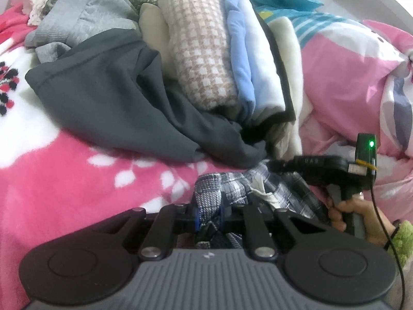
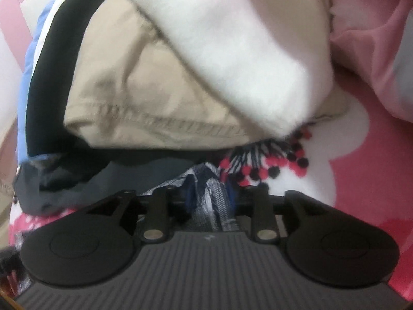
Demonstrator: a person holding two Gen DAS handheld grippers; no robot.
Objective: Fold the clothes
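Between both tools on the pink floral fleece bed (image 1: 77,186), the blue-white plaid garment (image 1: 258,188) is pinched by left tool (image 1: 208,213) and right tool (image 2: 210,196), strung left-right.

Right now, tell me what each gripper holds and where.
Both are shut on the plaid garment: the left gripper pinches a bunched fold of it, the right gripper another bunched part. Which edges cannot be told.
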